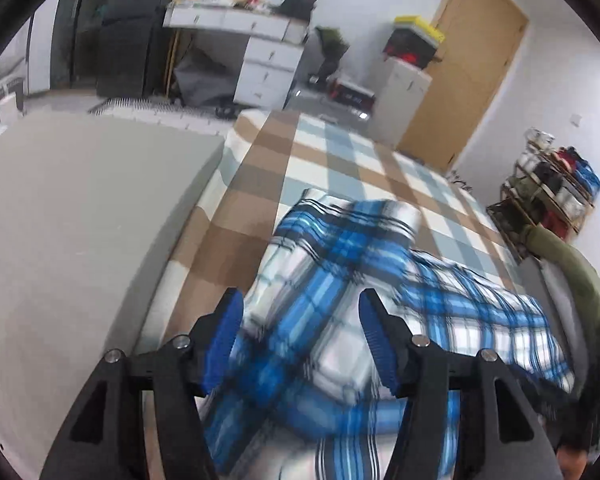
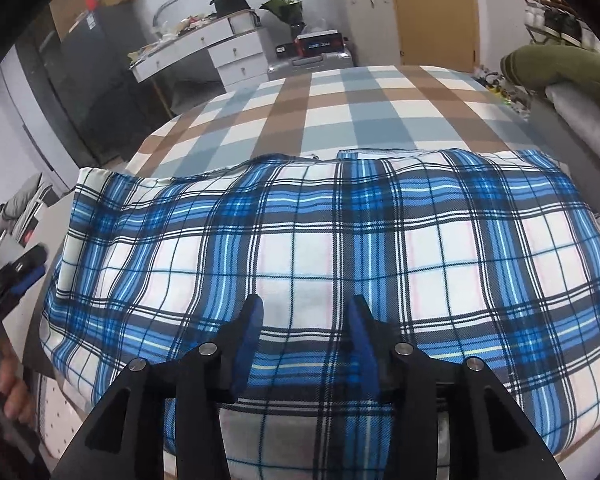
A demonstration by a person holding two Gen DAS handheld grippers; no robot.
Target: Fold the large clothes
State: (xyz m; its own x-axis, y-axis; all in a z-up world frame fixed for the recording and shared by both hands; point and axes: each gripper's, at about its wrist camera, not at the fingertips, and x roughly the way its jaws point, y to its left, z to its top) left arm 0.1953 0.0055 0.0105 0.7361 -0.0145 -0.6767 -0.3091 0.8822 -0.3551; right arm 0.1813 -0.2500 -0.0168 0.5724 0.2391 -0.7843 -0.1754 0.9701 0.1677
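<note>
Checked bedspread (image 2: 324, 96) carries the plaid garment (image 2: 340, 240), blurred from the left, both grippers' fingers (image 1: 224, 332) parted, empty.

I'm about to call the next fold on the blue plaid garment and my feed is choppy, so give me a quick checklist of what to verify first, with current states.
1. Left gripper free of cloth: ok, jaws apart, nothing pinched between its pads.
2. Right gripper free of cloth: ok, jaws apart above the fabric.
3. Blue plaid garment lying on the checked bedsheet: ok.
4. Garment smooth: not ok, ripples near its left end in the right wrist view, and its near edge hangs over the bed's edge.
5. Far hem aligned: cannot tell, a small gap shows along that edge.
6. Left wrist view sharp enough to aim: not ok, the garment is blurred.
</note>
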